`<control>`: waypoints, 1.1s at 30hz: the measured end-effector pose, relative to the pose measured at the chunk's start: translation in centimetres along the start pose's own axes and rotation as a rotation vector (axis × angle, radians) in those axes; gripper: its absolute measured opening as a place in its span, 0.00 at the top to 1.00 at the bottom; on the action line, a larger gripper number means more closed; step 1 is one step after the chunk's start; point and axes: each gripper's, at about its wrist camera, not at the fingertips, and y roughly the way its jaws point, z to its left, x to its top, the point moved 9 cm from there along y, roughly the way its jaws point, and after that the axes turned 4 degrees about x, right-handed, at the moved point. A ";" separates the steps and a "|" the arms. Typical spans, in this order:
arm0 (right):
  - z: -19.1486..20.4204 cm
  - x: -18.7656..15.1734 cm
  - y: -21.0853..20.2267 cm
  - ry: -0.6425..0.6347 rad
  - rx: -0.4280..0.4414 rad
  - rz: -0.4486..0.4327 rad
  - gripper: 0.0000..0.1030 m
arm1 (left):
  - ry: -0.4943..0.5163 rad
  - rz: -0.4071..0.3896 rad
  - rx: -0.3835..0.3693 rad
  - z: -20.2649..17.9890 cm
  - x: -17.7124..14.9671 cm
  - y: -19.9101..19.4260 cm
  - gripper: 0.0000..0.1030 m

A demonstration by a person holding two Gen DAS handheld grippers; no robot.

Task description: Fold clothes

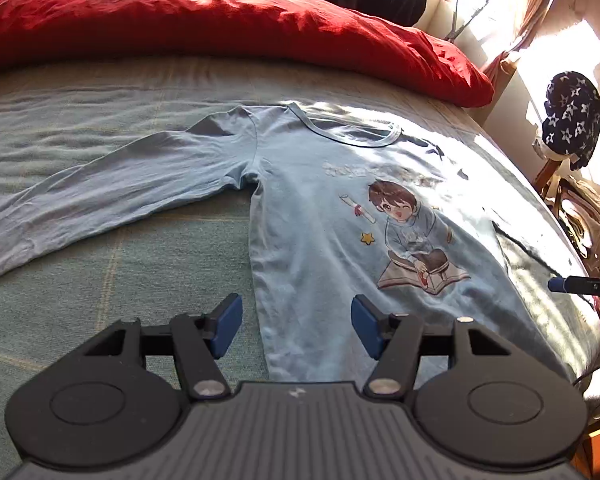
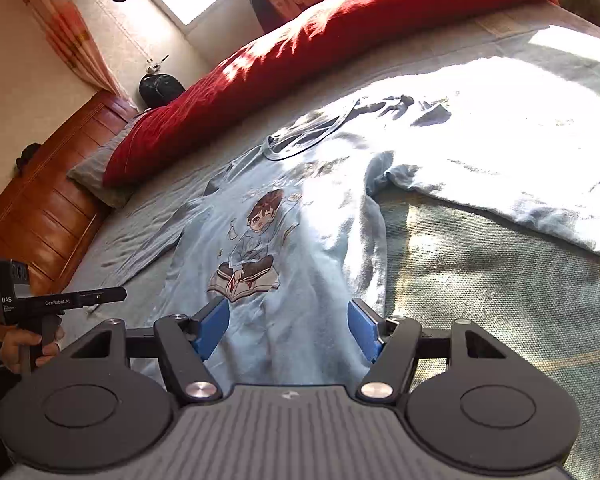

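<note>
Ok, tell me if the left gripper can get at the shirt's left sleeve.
Probably yes. The left gripper is open over the shirt hem, and the sleeve lies flat on the bed with nothing between.

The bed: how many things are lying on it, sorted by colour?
Light blue: 1, the long-sleeved shirt with a cartoon print, spread flat.
Red: 1, the duvet bunched along the far side.
Grey: 1, the pillow partly under the duvet.
Total: 3, all on the bed.
</note>
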 end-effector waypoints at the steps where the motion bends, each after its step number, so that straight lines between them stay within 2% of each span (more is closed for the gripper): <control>1: -1.0 0.8 0.4 0.036 0.003 -0.005 0.32 | -0.023 0.004 -0.005 0.2 0.6 1.0 0.41; 6: -5.6 4.5 3.5 0.213 0.030 -0.027 0.30 | -0.100 0.029 -0.025 1.3 2.8 6.0 0.41; 11: -8.5 6.9 7.6 0.346 0.070 -0.035 0.30 | -0.173 0.045 -0.064 1.9 4.2 9.1 0.38; 14: -9.1 7.9 9.6 0.364 0.081 -0.045 0.30 | -0.182 0.039 -0.088 1.6 5.3 10.1 0.34; 18: -8.9 9.2 11.0 0.341 0.070 -0.092 0.30 | -0.167 0.017 -0.096 0.9 6.4 11.2 0.35; 20: -8.9 9.4 11.2 0.320 0.046 -0.110 0.34 | -0.151 0.001 -0.087 0.5 6.7 11.4 0.36; 24: -9.6 9.4 11.1 0.319 0.028 -0.134 0.51 | -0.111 -0.020 -0.061 0.1 6.7 11.8 0.53; 25: -9.9 9.4 11.0 0.321 0.023 -0.136 0.61 | -0.103 -0.024 -0.052 0.2 6.7 11.8 0.57; 26: -10.2 9.3 10.9 0.323 0.019 -0.138 0.67 | -0.097 -0.026 -0.036 0.3 6.7 11.8 0.66; 27: -10.4 9.3 10.8 0.311 0.004 -0.135 0.79 | -0.091 -0.028 -0.018 0.6 6.7 11.7 0.76; 28: -10.5 9.3 10.8 0.299 -0.010 -0.133 0.88 | -0.084 -0.030 0.000 0.8 6.7 11.7 0.80; 30: -10.1 9.0 10.2 0.259 -0.031 -0.119 0.90 | -0.072 -0.034 0.035 1.3 6.8 11.6 0.92; 33: -9.4 8.6 9.3 0.198 -0.062 -0.097 0.91 | -0.072 -0.050 0.073 2.2 7.1 11.0 0.92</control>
